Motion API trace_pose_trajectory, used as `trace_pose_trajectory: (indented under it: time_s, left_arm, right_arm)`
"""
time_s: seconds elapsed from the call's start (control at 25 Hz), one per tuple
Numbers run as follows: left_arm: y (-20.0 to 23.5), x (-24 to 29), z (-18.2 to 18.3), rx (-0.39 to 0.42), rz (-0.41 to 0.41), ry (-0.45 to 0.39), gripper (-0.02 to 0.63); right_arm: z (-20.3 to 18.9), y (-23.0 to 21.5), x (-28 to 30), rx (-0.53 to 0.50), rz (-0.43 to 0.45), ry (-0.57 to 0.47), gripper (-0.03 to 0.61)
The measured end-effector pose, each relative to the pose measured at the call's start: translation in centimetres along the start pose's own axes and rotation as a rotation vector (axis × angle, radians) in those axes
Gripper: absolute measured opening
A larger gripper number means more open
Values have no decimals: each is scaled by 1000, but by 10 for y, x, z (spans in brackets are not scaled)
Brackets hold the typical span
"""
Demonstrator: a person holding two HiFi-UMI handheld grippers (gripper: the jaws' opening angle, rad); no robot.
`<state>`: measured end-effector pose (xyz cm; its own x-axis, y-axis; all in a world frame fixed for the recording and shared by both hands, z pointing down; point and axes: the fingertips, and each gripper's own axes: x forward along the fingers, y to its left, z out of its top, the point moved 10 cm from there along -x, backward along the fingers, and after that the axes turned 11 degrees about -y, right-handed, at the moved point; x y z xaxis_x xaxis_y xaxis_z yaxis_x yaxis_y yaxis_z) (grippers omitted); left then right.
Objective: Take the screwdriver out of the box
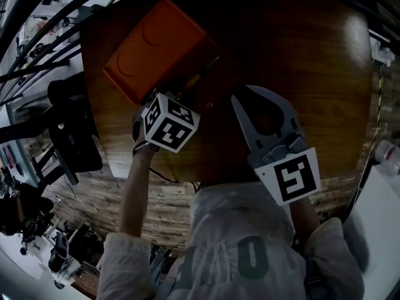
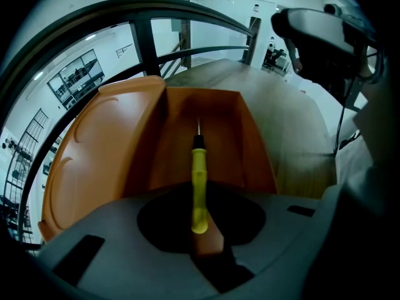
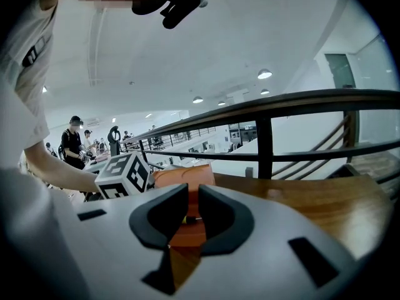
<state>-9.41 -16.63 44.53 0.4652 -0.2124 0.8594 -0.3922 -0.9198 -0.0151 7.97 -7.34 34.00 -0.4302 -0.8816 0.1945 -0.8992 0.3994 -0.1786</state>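
Note:
An orange box point(image 1: 156, 49) stands open at the far left of the round wooden table point(image 1: 300, 61), its lid point(image 2: 94, 149) tipped to the left. A yellow-handled screwdriver point(image 2: 198, 180) points into the box's tray, shaft away from me. My left gripper point(image 2: 200, 220) is shut on its handle, and in the head view only its marker cube point(image 1: 170, 122) shows above the box. My right gripper point(image 1: 240, 99) hovers over the table just right of the box, shut with nothing in it; through the slit between its pads the box point(image 3: 184, 179) shows.
A dark metal railing point(image 3: 269, 108) runs behind the table. Black equipment point(image 1: 72, 130) stands off the table's left edge. A white surface point(image 1: 381, 217) with a small bottle point(image 1: 387, 152) lies to the right. People point(image 3: 74, 139) stand far off.

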Motion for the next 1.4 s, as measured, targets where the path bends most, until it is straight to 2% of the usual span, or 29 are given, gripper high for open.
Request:
trace_pose_trajectory:
  time_s: [0.24,0.76,0.92,1.12,1.4]
  left_arm:
    - [1,1,-1,-35,24,-15,80]
    - [-3,-44,26,-107,98,-177,79]
    - [-2,-66,40,-146,163,-273,79]
    - [0,-107,64,-203,300,-426,79]
    - [-11,-165,84,-279,474,-707,78]
  right_arm:
    - [6,-1,-2,-12,-11,-6,63]
    - [41,5,2,-43,-60,-112,63]
    - [55,7,2,-72,-55,-154,63]
    - [73,12,3,-97,-43,-196,63]
    - [88,21,4,-98,-73,-247,63]
